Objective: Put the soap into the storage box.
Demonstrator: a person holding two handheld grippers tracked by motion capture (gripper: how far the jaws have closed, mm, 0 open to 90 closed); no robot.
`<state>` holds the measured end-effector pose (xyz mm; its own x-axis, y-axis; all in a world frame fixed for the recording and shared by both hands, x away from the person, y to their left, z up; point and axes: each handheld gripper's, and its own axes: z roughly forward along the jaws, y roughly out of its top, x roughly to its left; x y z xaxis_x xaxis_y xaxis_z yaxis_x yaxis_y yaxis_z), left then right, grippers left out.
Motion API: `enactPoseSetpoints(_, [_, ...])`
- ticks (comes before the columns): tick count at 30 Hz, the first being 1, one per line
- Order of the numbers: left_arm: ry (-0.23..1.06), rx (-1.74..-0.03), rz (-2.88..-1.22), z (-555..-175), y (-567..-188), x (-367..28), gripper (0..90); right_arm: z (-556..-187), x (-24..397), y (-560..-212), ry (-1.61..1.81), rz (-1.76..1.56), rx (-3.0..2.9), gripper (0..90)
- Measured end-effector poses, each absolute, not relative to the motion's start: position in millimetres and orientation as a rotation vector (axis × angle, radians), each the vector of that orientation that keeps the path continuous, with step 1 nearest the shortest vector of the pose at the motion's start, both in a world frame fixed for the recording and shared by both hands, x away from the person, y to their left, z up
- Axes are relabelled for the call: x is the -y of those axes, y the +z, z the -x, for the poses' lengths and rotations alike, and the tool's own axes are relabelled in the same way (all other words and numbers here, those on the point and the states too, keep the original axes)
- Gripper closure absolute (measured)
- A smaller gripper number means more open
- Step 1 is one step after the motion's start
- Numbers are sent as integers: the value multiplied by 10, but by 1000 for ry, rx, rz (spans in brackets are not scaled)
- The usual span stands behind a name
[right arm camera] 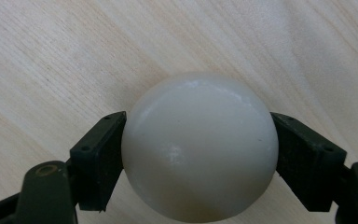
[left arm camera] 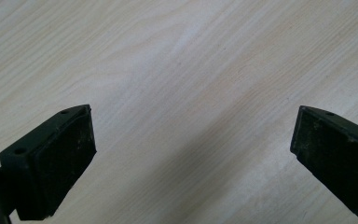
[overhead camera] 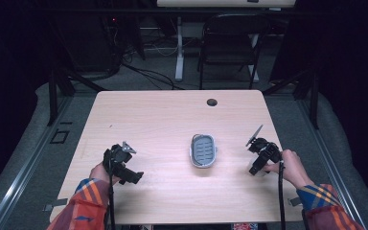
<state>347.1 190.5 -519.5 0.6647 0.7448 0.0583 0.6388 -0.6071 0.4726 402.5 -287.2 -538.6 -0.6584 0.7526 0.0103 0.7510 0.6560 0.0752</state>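
- We noted a light wood-grain table (overhead camera: 163, 120) w/ a round cable hole (overhead camera: 212, 102) near its far edge.
- A small grey oval tray (overhead camera: 203, 150), slotted on its inner face, lay approx. at table centre, between the two grippers and apart from both.
- Left gripper (overhead camera: 133, 176) sat near the table's front-left area, held in the person's left hand (overhead camera: 99, 172). In the left gripper view (left arm camera: 193, 140) its jaws stood spread wide w/ nothing but bare tabletop between the pads.
- Right gripper (overhead camera: 256, 168) sat at the table's right side, held in the person's right hand (overhead camera: 291, 167), well right of the tray.
- In the right gripper view (right arm camera: 199, 154) the jaws were closed against both sides of a smooth off-white ball (right arm camera: 199, 147); each pad touched the ball's flank.
- Ball sat just above or on the tabletop; we could not tell which.
- Both sleeves (overhead camera: 84, 208) showed an orange/red/blue plaid pattern.
- Beyond the table: a dark folding chair (overhead camera: 230, 43) and a white desk leg (overhead camera: 179, 48) on a grey floor.
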Motion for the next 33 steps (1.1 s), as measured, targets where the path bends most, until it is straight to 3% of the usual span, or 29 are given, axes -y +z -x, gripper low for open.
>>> enactPoseSetpoints(33, [352, -1084, -2474, -3471, -5199, -1900, 0, -4044, 2717, -5265, 86, -1193, -2877, 228])
